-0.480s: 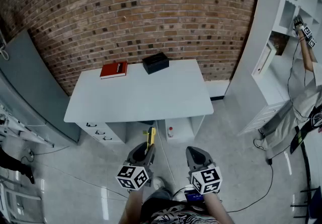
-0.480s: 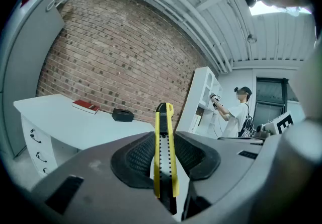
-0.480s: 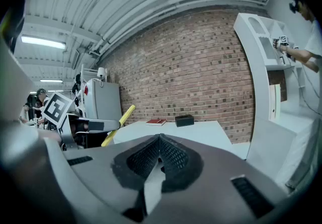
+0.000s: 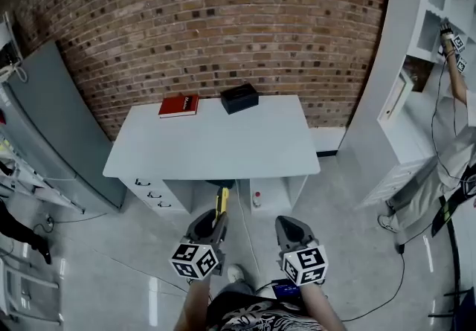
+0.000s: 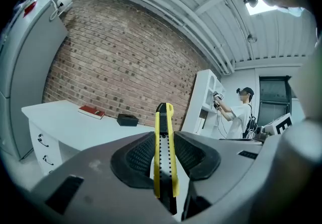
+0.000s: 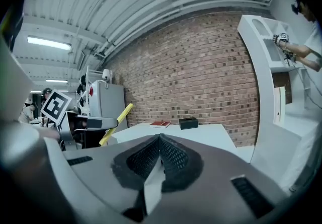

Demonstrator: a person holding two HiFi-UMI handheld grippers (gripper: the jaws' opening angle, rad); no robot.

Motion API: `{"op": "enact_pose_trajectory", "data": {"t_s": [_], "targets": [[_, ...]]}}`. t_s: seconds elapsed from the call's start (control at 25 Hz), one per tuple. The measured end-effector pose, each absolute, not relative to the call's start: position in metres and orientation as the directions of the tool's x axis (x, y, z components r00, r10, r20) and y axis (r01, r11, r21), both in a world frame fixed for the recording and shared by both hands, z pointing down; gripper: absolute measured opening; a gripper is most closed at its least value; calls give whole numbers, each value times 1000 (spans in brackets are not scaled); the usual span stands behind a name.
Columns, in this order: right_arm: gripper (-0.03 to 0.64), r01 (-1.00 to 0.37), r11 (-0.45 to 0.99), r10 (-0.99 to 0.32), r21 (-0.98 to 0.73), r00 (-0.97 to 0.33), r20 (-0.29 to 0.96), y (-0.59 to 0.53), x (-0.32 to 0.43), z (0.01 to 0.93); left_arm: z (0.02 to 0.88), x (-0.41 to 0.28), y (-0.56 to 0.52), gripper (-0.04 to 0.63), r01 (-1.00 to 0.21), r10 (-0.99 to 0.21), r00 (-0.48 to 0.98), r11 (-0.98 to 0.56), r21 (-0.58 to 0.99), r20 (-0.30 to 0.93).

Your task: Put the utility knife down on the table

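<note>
Head view, left gripper (image 4: 215, 222) clamping utility knife (image 4: 222, 200), right gripper (image 4: 287, 225) closed

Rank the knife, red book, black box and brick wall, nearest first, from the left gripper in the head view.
1. Knife: in the left gripper.
2. Red book, back left, and black box, back middle: too close to call.
3. Brick wall: behind the table.

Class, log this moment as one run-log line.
left gripper: shut on utility knife | right gripper: shut, empty | table: red book, black box at far edge | utility knife: not on table
</note>
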State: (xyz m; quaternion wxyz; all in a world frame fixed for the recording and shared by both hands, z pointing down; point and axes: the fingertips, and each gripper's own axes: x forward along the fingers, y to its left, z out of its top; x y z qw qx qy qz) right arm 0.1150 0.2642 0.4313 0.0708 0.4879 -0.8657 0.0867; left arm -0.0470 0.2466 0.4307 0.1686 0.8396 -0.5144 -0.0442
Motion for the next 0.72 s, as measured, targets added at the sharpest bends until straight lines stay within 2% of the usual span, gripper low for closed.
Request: {"op": "enact_pose_trajectory", "data": {"t_s": [0.36, 0.72], "targets": [[0, -844, 512, -824, -161, -535, 185, 234, 113, 442, 442, -51, 219, 123, -853, -876, 466, -407, 326, 125], [0, -862, 462, -831, -210, -503, 238, 97, 106, 475, 463, -66, 82, 123, -840, -864, 484, -414, 350, 138]]}}
